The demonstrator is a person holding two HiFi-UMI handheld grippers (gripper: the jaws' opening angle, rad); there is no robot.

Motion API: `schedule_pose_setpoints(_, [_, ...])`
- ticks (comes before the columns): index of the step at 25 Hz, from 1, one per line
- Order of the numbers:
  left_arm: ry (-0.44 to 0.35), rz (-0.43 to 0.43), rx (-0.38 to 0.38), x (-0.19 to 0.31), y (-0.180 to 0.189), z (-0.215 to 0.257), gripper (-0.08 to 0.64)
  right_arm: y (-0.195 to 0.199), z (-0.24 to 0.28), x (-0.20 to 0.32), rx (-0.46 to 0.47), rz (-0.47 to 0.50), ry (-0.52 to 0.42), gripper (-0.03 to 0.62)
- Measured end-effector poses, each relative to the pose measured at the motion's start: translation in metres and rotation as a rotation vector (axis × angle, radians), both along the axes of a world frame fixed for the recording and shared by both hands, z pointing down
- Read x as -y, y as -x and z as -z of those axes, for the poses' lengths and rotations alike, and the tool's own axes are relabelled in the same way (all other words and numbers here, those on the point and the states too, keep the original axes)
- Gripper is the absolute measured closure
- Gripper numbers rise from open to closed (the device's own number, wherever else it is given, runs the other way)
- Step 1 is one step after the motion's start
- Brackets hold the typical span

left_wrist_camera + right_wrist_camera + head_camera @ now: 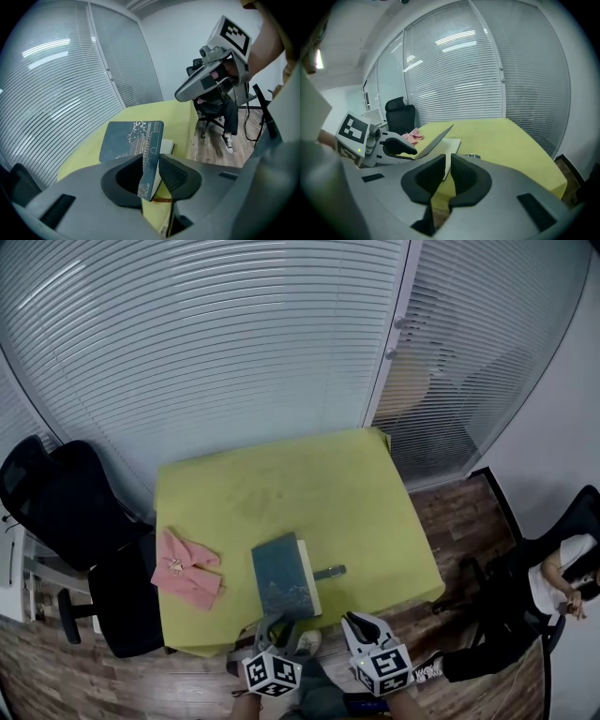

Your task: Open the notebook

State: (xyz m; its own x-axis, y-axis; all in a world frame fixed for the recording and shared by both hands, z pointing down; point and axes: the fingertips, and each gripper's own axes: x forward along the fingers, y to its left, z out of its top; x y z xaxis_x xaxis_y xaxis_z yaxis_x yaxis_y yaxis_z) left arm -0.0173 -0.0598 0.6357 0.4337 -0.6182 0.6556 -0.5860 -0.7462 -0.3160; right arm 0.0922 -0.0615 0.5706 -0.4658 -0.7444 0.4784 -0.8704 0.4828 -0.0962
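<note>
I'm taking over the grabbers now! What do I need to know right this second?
Left gripper: its fingers pinch the cover of the notebook at its near end. The cover is tilted up off the white pages.
Right gripper: its fingers are nearly together with nothing between them, and it's in the air beside the notebook.
The notebook lies near the front edge of the yellow-green table, with a pink cloth to its left.
Done: cover gripped and partly raised.
Left: swing the cover fully open and lay it flat.
</note>
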Motion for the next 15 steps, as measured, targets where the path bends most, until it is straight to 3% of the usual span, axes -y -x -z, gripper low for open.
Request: schedule_pose_setpoints(15, [-0.034, 0.044, 0.007, -0.004, 0.01, 0.011, 0.466, 0.003, 0.011, -0.007, 0.003, 0.015, -0.024, 0.546])
